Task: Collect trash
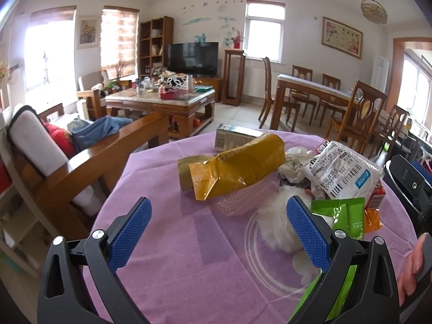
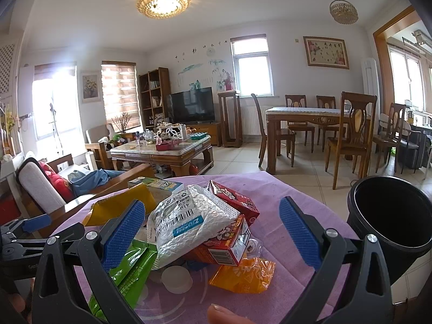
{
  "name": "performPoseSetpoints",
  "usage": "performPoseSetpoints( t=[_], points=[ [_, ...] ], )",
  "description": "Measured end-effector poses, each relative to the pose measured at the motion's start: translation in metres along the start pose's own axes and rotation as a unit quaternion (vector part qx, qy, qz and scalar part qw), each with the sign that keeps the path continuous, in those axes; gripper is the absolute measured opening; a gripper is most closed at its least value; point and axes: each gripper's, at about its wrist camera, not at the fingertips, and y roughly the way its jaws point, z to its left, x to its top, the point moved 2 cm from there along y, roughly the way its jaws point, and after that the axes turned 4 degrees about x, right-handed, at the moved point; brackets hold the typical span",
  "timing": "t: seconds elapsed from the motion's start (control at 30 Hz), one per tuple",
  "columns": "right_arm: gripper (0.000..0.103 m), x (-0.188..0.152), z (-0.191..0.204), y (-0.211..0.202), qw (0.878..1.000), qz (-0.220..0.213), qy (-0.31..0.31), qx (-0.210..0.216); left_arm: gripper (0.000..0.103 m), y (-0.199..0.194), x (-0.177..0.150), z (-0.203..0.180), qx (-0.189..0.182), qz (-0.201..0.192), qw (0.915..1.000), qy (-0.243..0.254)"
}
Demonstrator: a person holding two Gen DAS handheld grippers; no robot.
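A heap of trash lies on a round table with a purple cloth (image 1: 167, 243). In the left wrist view I see a yellow bag (image 1: 237, 170), a white parcel bag with a barcode (image 1: 343, 172), a green wrapper (image 1: 348, 216), a white fluffy wad (image 1: 275, 224) and a clear plastic tray (image 1: 237, 202). My left gripper (image 1: 216, 232) is open above the cloth, its right finger beside the wad. In the right wrist view my right gripper (image 2: 213, 232) is open around the white parcel bag (image 2: 189, 221) and a red carton (image 2: 229, 243). An orange wrapper (image 2: 243, 272) and a white lid (image 2: 176, 279) lie below.
A black bin (image 2: 391, 216) stands at the table's right edge. A green-and-white box (image 1: 235, 135) lies at the heap's far side. A wooden sofa (image 1: 81, 162) is at the left, a coffee table (image 1: 162, 102) and dining set (image 1: 324, 100) beyond.
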Motion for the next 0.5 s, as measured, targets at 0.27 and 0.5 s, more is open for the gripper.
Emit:
performPoseSetpoints(
  t=[0.27, 0.5],
  points=[
    [0.098, 0.0001, -0.0006, 0.0003, 1.000, 0.001, 0.001, 0.001, 0.099, -0.0003, -0.0009, -0.0018, -0.003, -0.001, 1.0000, 0.003],
    [0.098, 0.0003, -0.0010, 0.0006, 1.000, 0.001, 0.003, 0.001, 0.099, -0.0002, -0.0007, -0.0031, -0.003, 0.000, 1.0000, 0.005]
  ],
)
